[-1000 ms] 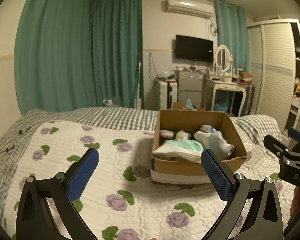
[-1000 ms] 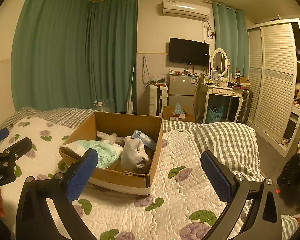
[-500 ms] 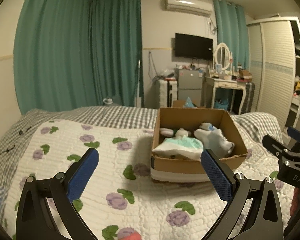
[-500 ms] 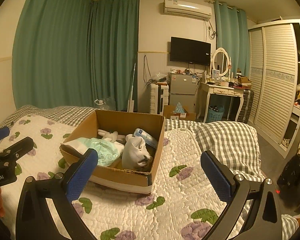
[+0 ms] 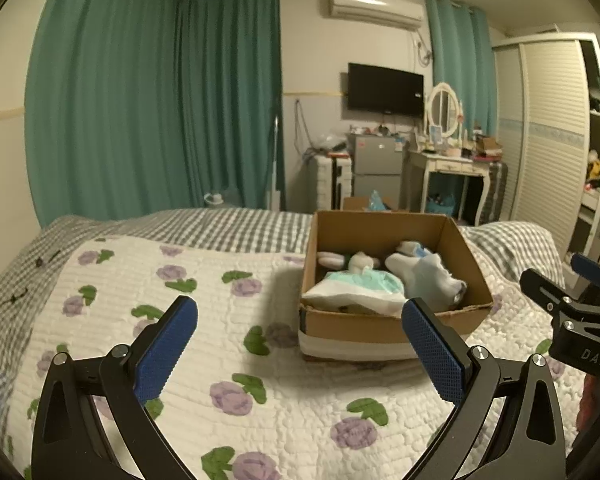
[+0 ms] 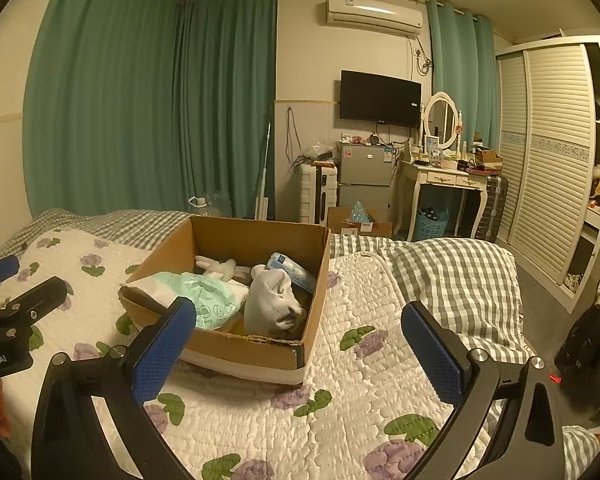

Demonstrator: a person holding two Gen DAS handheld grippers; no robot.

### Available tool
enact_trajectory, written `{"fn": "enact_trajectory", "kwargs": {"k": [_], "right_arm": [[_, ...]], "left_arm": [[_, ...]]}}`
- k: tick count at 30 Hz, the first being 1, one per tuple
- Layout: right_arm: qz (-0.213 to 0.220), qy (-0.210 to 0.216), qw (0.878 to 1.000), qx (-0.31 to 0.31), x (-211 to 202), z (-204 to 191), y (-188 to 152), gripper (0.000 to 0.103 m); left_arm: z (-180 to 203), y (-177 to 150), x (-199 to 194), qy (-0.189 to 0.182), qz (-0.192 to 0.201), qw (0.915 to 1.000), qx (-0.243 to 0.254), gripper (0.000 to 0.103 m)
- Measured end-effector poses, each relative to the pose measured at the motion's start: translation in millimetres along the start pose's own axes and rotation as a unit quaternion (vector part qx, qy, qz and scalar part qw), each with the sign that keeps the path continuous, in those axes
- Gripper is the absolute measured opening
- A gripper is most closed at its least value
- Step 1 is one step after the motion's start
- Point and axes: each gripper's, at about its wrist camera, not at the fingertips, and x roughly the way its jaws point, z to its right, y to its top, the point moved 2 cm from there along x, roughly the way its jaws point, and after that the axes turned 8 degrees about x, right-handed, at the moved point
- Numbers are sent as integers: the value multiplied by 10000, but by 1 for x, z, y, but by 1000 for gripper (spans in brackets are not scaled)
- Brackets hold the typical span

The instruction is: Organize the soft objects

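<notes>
Right wrist view shows both your claws, left claw and right claw, gaping empty; reach carelessly and you may shove the light cardboard box mid-frame.

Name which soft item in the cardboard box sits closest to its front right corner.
The white sock bundle; the mint-green package lies left of it, the plush toy farther back.

Bed: white quilt printed with purple flowers, laid over a grey checked cover. Green curtains along the far walls. Air conditioner mounted high. Black television on the wall above a small grey fridge. White dressing table with oval mirror. Slatted wardrobe at right.
</notes>
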Motion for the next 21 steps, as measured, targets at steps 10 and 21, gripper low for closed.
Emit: {"fn": "enact_trajectory", "kwargs": {"k": [10, 21], "right_arm": [[-37, -4, 10000, -10, 1, 0, -2, 103], [-101, -41, 9999, -29, 4, -1, -5, 103]], "left_arm": [[-1, 0, -1, 0, 18, 10000, 14, 103], [-1, 0, -1, 1, 16, 10000, 18, 103]]}}
